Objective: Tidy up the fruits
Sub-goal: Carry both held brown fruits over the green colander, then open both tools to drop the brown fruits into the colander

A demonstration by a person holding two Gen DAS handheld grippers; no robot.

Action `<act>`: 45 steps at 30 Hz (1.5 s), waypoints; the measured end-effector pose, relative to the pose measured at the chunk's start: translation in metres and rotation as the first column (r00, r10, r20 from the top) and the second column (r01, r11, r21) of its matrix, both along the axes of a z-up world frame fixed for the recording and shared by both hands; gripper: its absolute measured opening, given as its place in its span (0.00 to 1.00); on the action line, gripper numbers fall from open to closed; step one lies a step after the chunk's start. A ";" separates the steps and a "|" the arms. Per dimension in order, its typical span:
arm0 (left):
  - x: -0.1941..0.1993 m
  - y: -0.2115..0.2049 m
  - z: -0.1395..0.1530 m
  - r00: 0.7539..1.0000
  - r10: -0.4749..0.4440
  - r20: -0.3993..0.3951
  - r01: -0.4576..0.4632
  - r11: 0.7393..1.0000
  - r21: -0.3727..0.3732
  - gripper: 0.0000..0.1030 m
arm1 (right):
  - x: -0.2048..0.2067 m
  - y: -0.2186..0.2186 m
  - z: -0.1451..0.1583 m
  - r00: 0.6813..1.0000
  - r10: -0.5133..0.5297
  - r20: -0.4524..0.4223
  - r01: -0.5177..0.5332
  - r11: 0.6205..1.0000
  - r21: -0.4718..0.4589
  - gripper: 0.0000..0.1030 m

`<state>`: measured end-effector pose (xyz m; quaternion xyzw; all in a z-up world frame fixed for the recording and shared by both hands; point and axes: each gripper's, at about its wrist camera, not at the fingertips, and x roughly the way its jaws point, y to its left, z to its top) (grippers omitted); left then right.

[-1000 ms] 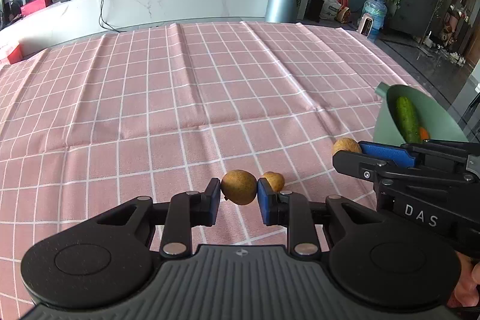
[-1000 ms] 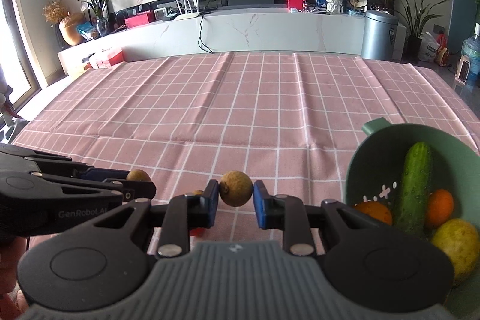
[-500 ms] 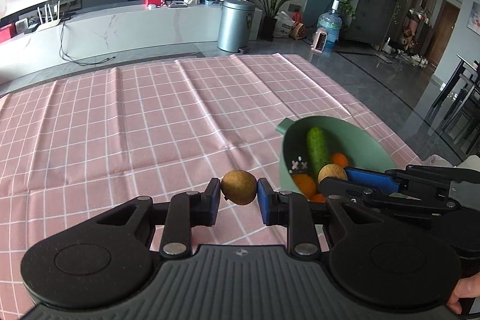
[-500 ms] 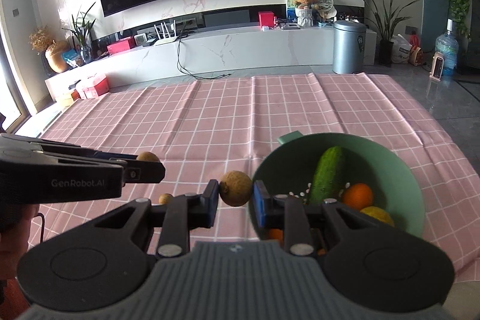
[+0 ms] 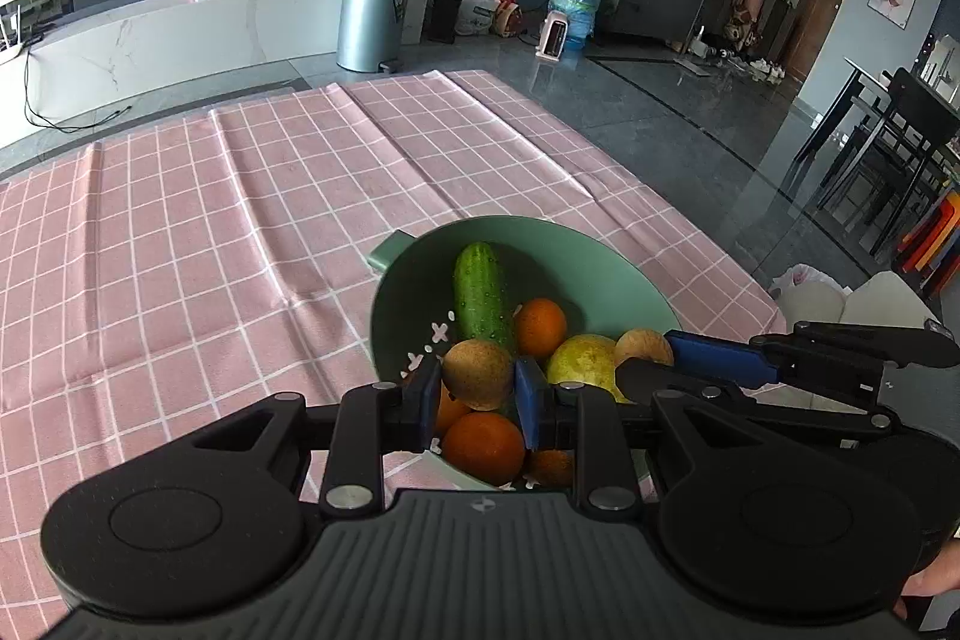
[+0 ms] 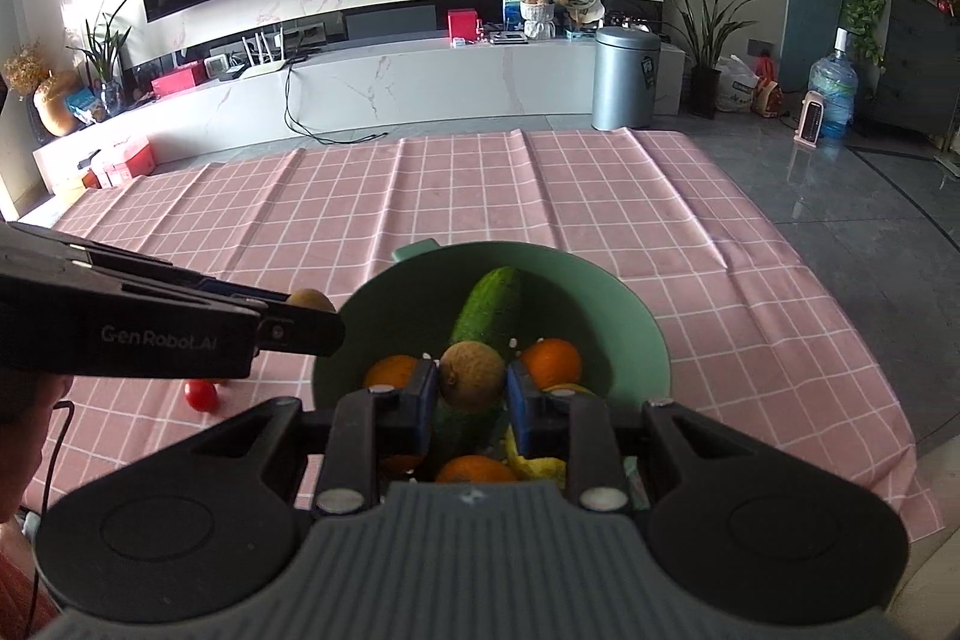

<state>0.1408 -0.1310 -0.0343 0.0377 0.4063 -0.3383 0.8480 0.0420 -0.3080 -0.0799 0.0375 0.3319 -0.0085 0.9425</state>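
Observation:
My left gripper (image 5: 477,391) is shut on a small round brown fruit (image 5: 478,373) and hangs over the near part of the green bowl (image 5: 576,256). My right gripper (image 6: 471,394) is shut on a second brown fruit (image 6: 472,375), also above the green bowl (image 6: 606,292). Inside the bowl lie a cucumber (image 5: 478,293), several oranges (image 5: 540,327) and a yellow-green fruit (image 5: 581,360). In the left wrist view the right gripper's fruit (image 5: 643,347) shows at the right. In the right wrist view the left gripper's fruit (image 6: 310,300) shows beside the bowl's left rim.
The pink checked tablecloth (image 5: 180,232) covers the table; its right edge (image 6: 840,316) drops to the floor close to the bowl. A small red fruit (image 6: 201,394) lies on the cloth left of the bowl. A person's hand (image 5: 930,577) holds the right gripper.
Both grippers have carried their brown fruits to the right and slightly up, from above the bare cloth to over the green bowl. Both grips are unchanged.

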 end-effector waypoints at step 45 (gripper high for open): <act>0.027 -0.030 -0.029 0.991 0.027 -0.130 -0.023 0.999 0.030 0.45 | 0.048 -0.028 -0.030 0.992 0.022 -0.122 -0.027 0.999 -0.042 0.38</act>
